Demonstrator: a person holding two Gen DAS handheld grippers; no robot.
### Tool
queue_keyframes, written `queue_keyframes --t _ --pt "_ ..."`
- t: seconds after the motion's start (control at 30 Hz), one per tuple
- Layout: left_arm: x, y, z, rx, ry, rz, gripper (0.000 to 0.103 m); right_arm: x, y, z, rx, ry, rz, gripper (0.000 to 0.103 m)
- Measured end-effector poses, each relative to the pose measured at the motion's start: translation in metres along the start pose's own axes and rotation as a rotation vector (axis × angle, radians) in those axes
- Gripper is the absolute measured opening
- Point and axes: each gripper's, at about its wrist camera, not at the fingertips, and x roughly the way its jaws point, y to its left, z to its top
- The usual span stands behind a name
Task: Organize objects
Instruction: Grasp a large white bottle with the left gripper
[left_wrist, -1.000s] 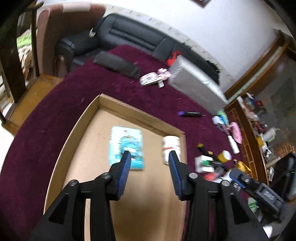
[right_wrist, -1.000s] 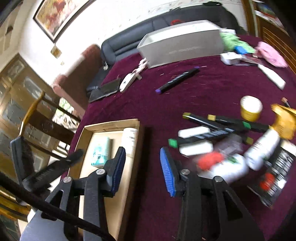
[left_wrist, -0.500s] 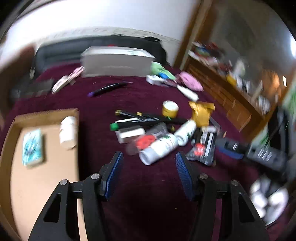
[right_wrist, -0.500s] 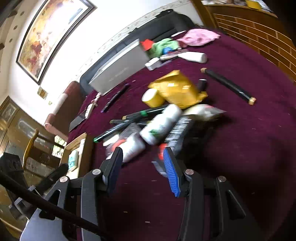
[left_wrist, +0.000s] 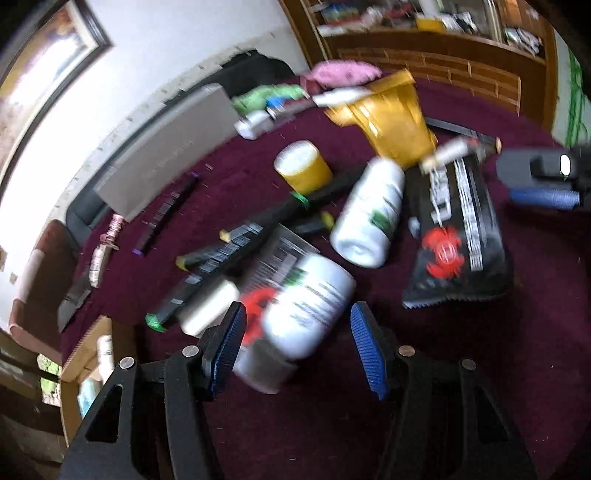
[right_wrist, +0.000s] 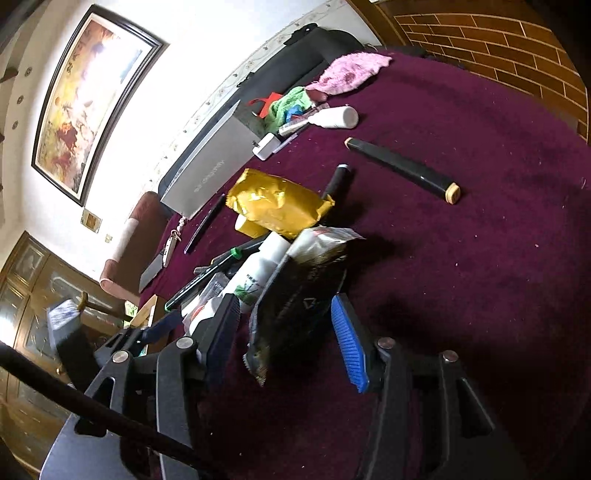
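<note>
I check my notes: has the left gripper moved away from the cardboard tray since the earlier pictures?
Yes. The left gripper was over the tray before; now the tray sits at the lower left edge, and the gripper is at the white bottle in the pile.

The left wrist view was taken from close above the maroon tablecloth (left_wrist: 480, 387), tilted steeply down, with a white bottle (left_wrist: 306, 299) very near at the lower centre. The right wrist view was aimed less steeply, from the other side of the same pile, with a black packet (right_wrist: 295, 306) close at the centre. Both views were shared by the gold pouch (left_wrist: 391, 118) (right_wrist: 277, 206), the grey box (left_wrist: 166, 151) (right_wrist: 210, 166) and the framed painting (right_wrist: 85, 99) at the upper left.
</note>
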Motion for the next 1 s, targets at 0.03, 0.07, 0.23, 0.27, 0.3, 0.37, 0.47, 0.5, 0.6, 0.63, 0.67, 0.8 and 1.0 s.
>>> queue_keyframes --t 0.03,0.07,0.23,0.27,0.3,0.37,0.47,0.5,0.6,0.63,0.67,0.8,1.0 --pt "-0.003 -0.002 -0.001 -0.003 -0.016 -0.004 0.041 0.001 -0.001 0.000 0.003 0.002 0.000 0.050" --pt "-0.005 -0.003 -0.001 -0.007 -0.012 -0.019 0.031 0.002 -0.002 0.000 0.005 0.004 0.000 0.050" --pt "-0.019 0.002 -0.009 -0.093 0.001 -0.153 0.028 0.007 -0.009 -0.001 0.021 0.022 0.000 0.051" --pt "-0.019 0.002 -0.009 -0.098 0.003 -0.154 0.028 0.009 -0.010 -0.001 0.024 0.028 0.000 0.051" --pt "-0.019 0.001 -0.008 -0.106 0.005 -0.153 0.028 0.011 -0.012 -0.002 0.029 0.035 0.002 0.052" --pt "-0.016 0.000 -0.004 -0.117 0.003 -0.162 0.029 0.013 -0.013 -0.003 0.038 0.050 0.006 0.052" --pt "-0.011 -0.007 0.004 -0.107 -0.009 -0.143 0.033 0.014 -0.013 -0.004 0.033 0.055 -0.004 0.052" --pt "-0.006 -0.009 0.007 -0.103 -0.002 -0.141 0.036 0.014 -0.013 -0.003 0.032 0.054 -0.004 0.052" --pt "0.000 -0.014 0.011 -0.118 -0.029 -0.114 0.039 0.013 -0.010 -0.003 0.032 0.056 0.000 0.052" --pt "0.000 -0.012 0.010 -0.139 -0.025 -0.128 0.037 0.014 -0.009 -0.003 0.036 0.061 0.002 0.052" --pt "-0.001 -0.007 0.008 -0.175 -0.012 -0.160 0.028 0.014 -0.009 -0.002 0.038 0.066 0.002 0.052" --pt "-0.016 0.009 -0.007 -0.255 -0.031 -0.230 0.028 0.014 -0.004 0.000 0.049 0.081 0.020 0.052" --pt "-0.051 0.035 -0.039 -0.401 -0.093 -0.318 0.029 0.016 0.000 -0.001 0.088 0.077 0.023 0.059"
